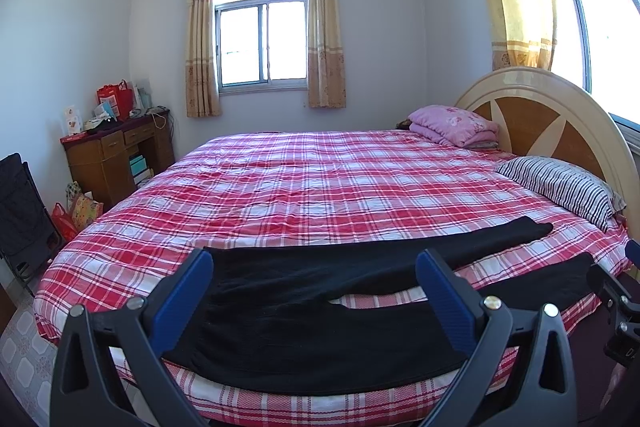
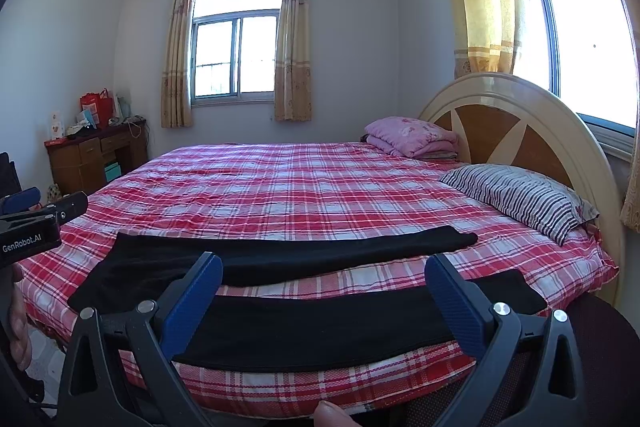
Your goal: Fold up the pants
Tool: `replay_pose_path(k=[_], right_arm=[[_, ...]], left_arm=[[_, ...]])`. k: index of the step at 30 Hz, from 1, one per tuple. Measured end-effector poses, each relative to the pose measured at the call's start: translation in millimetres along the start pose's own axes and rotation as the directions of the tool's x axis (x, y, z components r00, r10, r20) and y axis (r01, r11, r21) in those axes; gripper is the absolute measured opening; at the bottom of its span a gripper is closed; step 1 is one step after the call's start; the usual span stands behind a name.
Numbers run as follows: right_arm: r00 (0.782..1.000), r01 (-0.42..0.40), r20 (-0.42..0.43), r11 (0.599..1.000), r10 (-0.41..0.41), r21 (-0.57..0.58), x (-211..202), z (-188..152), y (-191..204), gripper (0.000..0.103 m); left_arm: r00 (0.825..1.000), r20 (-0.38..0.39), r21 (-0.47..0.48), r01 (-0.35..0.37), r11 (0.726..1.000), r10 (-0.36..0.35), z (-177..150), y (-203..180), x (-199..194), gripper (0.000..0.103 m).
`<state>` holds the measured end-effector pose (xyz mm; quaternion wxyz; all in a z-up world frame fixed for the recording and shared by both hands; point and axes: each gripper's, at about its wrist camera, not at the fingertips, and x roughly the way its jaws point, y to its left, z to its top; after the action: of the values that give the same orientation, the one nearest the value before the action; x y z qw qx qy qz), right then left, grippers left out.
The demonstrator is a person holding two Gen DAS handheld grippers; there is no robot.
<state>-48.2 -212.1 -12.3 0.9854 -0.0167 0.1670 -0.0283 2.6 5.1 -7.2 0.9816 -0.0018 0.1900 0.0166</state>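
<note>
- Pants: black, spread flat on the bed along its near edge, both legs stretched toward the headboard, apart from each other with checked cover showing between them.
- Left gripper: above the bed's near edge over the waist end of the pants, blue fingers spread wide, holding nothing.
- Right gripper: above the bed's near edge over the nearer leg, fingers likewise apart and empty.
- Striped pillow and folded pink blanket: on the bed beside the headboard.
</note>
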Motion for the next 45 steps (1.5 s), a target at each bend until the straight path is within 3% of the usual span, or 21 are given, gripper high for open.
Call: replay_pose_path(k=[34,41,45], right_arm=[[0.996,0.023,-0.090,1.000,-0.023,0.004,25,-14,-7,0.102],[0.989,0.050,-0.139,0.999,-0.052,-0.017,50,-23,-13,0.102],[0.977,0.071,-0.199,0.997,-0.078,-0.041,76,-32,-20,0.102]], left_arm=[[1.000,-0.021,0.014,-0.009,1.000,0.009,-4,-4,8,0.103],[0.996,-0.012,0.078,-0.087,0.993,0.088,-13,-6,37,0.103],[0.992,-0.072,0.093,-0.098,0.991,0.105,-18,3,75,0.103]])
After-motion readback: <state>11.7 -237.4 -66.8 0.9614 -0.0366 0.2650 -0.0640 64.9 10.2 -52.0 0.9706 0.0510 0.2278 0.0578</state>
